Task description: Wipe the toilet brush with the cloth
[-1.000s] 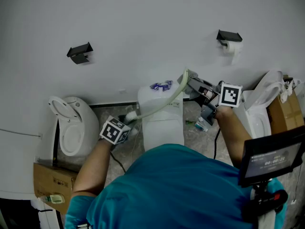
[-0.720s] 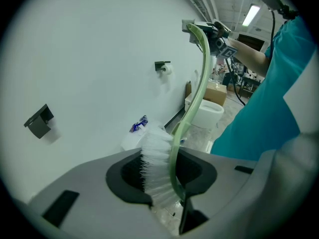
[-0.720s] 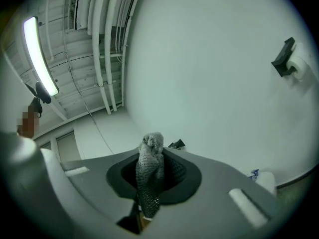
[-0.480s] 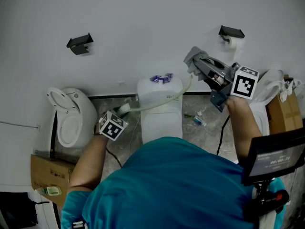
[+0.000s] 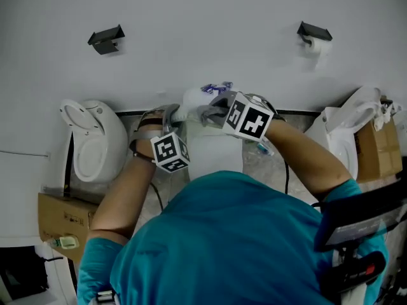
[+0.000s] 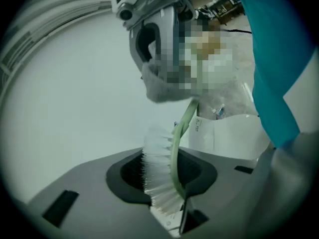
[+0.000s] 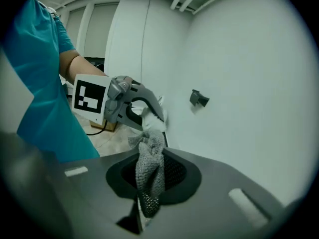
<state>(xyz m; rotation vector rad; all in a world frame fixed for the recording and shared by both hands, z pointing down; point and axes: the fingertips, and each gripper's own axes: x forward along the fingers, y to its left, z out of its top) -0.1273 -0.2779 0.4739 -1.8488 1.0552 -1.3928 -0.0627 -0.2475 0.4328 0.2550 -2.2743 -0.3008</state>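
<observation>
Between the jaws of your left gripper [image 6: 167, 203]: one toilet brush [image 6: 158, 171] with a pale green curved plastic handle and white bristles. It is clamped at the head end, and the jaws stand fairly wide around it.

Between the jaws of your right gripper [image 7: 142, 210]: one grey mesh cloth [image 7: 149, 176], bunched and pinched tight, its free end reaching toward the brush.

Position: the cloth sits on the green handle just above the bristles. Actual contact is partly masked.

Surroundings: you hold both tools close together over the white toilet cistern [image 5: 213, 157], before a plain white wall [image 5: 203, 18].

Progress, as a judgement: wiping is just starting or barely under way, and no part of the brush looks finished.

Remaining: draw the cloth along the handle and bristles.

Also present: a second white toilet [image 5: 95, 151] and a black wall holder with paper roll [image 5: 315, 33].
</observation>
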